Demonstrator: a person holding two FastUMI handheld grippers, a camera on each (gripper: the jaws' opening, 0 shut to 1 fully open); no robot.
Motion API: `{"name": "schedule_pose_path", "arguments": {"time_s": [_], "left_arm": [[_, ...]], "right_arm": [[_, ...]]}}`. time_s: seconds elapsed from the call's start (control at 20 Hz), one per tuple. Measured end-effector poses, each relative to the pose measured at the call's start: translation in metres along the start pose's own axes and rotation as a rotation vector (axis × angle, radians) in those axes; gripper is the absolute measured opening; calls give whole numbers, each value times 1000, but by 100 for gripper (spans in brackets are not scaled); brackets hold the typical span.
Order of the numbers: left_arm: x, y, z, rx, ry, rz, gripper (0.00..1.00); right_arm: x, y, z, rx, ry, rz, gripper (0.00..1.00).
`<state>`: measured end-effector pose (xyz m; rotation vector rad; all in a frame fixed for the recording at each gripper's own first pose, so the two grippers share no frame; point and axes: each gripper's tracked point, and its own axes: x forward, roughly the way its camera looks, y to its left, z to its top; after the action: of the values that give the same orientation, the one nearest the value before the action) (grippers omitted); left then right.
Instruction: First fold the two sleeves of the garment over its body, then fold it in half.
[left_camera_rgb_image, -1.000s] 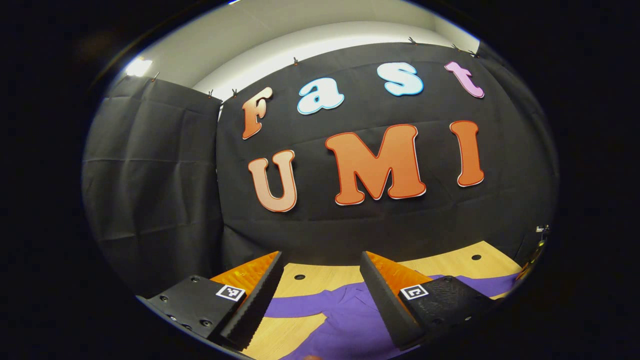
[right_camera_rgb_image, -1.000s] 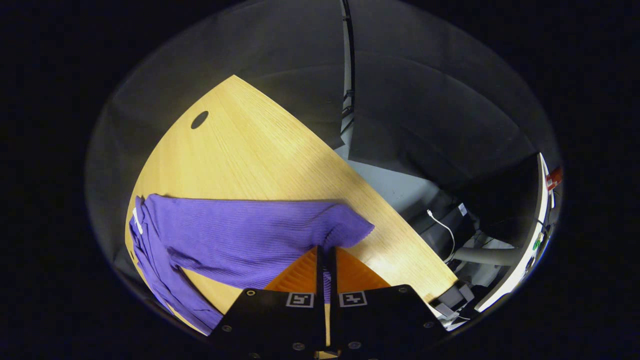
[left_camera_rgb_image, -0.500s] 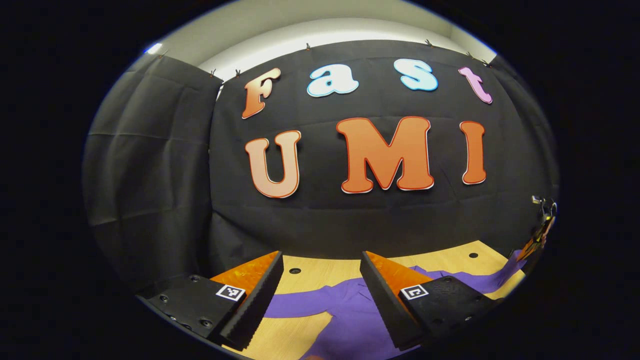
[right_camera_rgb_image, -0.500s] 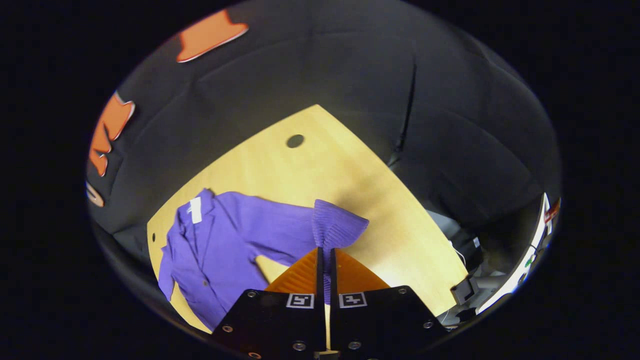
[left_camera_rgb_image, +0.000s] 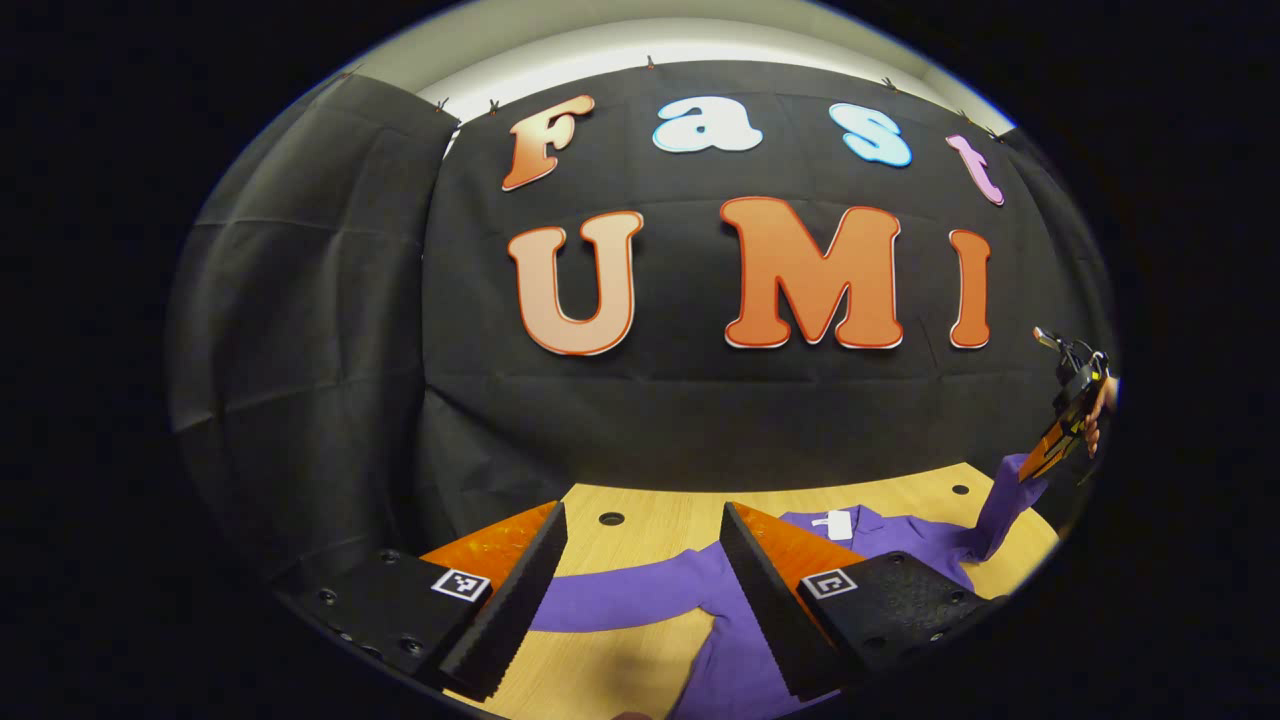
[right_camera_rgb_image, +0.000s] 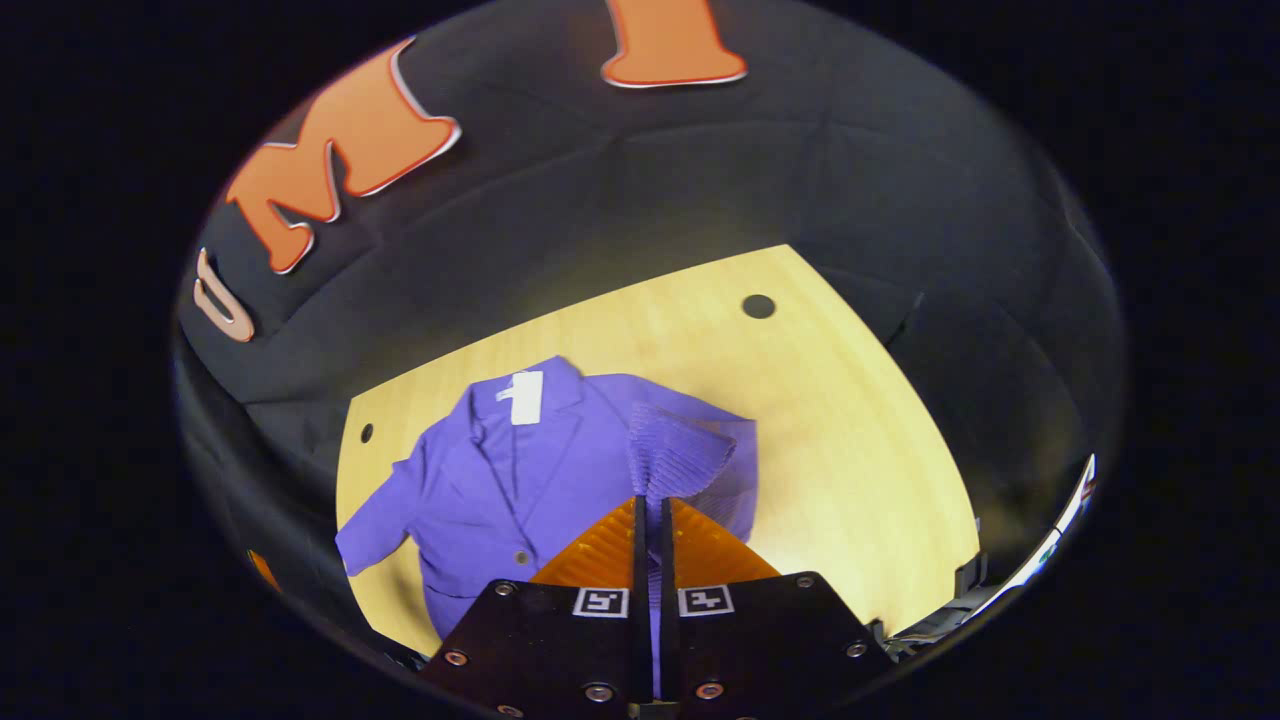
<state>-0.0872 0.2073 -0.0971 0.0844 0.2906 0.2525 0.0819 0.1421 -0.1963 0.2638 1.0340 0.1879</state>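
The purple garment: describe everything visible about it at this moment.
The purple garment is a collared, buttoned knit top lying front up on the wooden table, with a white tag at the neck. One sleeve lies spread out flat to the side. The other sleeve's ribbed cuff is lifted off the table and pinched in the right gripper, held over the body. In the left gripper view the left gripper hangs open above the flat sleeve, apart from it.

The right tongs (right_camera_rgb_image: 650, 520) cover the garment (right_camera_rgb_image: 520, 470) hem at the bench (right_camera_rgb_image: 850, 420) near edge; the pinched cuff (right_camera_rgb_image: 680, 450) hides the sleeve beneath.
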Motion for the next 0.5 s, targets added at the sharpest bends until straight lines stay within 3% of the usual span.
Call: {"name": "schedule_pose_path", "arguments": {"time_s": [0.5], "left_arm": [[19, 89, -41, 19, 94, 29, 97]], "right_arm": [[18, 187, -17, -170, 52, 137, 4]]}}
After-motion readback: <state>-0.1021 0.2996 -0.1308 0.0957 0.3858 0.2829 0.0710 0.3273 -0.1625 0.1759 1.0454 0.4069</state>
